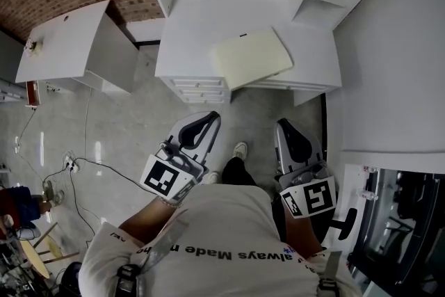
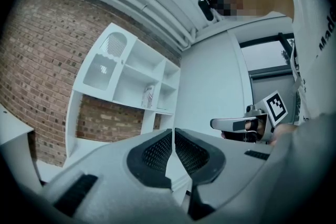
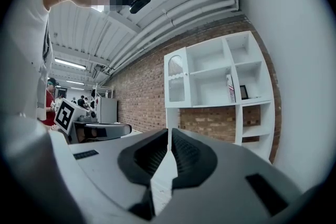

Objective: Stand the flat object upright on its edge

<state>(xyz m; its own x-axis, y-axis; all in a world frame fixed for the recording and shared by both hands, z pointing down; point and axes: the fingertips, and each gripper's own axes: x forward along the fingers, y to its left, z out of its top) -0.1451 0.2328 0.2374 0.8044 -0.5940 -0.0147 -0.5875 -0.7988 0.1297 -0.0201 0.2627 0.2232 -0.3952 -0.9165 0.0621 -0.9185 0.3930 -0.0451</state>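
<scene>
Jaws closed on nothing, the left gripper point(image 1: 211, 116) and right gripper point(image 1: 284, 124) hang near the person, well apart from the pale flat board point(image 1: 252, 57) lying on the far white desk point(image 1: 201, 17); it looks light and stiff, best pinched at its near edge.

Bright, even light; fisheye-warped edges.

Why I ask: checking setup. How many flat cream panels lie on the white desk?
1: the flat cream rectangular panel lies on the white desk, near its front edge. No other shows, though some may be hidden.
</scene>
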